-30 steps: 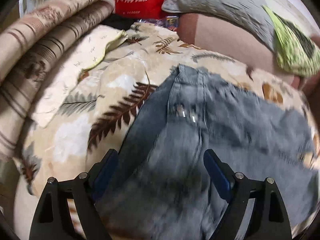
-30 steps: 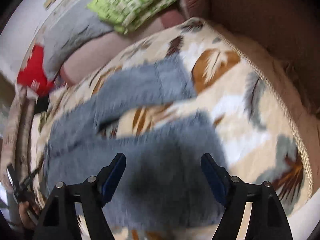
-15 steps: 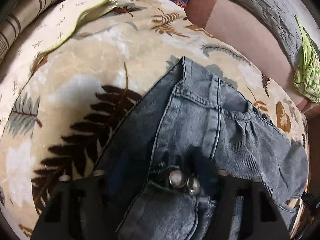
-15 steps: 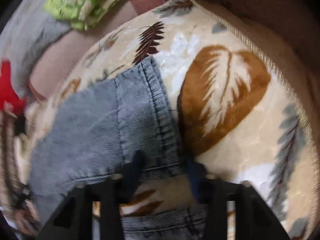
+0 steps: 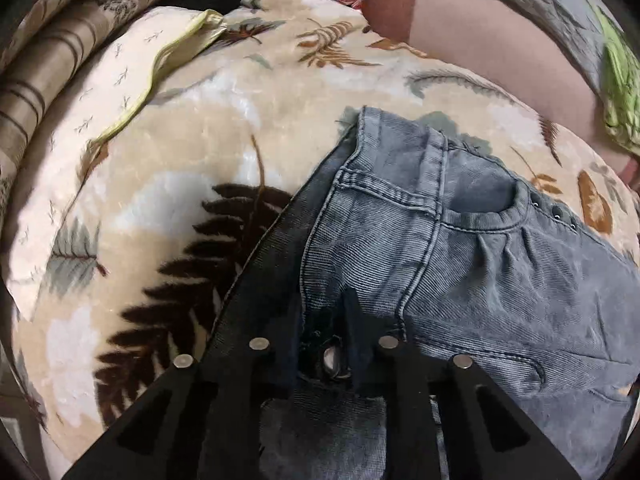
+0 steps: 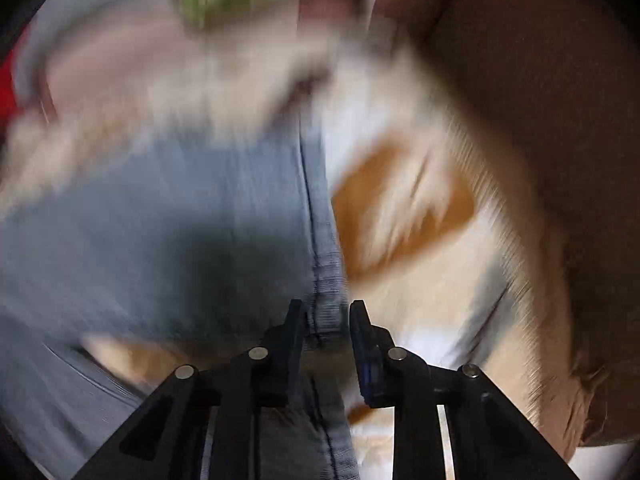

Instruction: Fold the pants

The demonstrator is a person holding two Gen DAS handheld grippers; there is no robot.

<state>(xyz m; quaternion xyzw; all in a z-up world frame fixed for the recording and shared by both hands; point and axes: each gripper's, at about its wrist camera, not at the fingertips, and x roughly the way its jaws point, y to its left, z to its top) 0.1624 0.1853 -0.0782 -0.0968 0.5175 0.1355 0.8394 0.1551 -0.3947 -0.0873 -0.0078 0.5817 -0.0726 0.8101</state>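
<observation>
Grey-blue denim pants (image 5: 460,248) lie spread on a leaf-patterned beige blanket (image 5: 200,160). In the left wrist view the waistband with pocket and metal button (image 5: 330,358) is right under my left gripper (image 5: 322,300). Its jaws are closing, with the waistband fabric by the button pinched between them. The right wrist view is motion-blurred. There a pant leg (image 6: 180,220) ends in a stitched hem, and that hem runs between the fingers of my right gripper (image 6: 326,308). Those jaws are closing too and press on the hem.
A striped folded blanket (image 5: 48,64) and a cream cloth with a green edge (image 5: 120,80) lie at the left. A pinkish cushion (image 5: 460,40) and a green cloth (image 5: 620,92) sit behind. A brown sofa back (image 6: 540,80) borders the blanket (image 6: 420,280) on the right.
Both grippers came down onto the pants and their jaws went from wide apart to narrow, the left onto the waistband, the right onto the leg hem. The right view has turned and blurred.
</observation>
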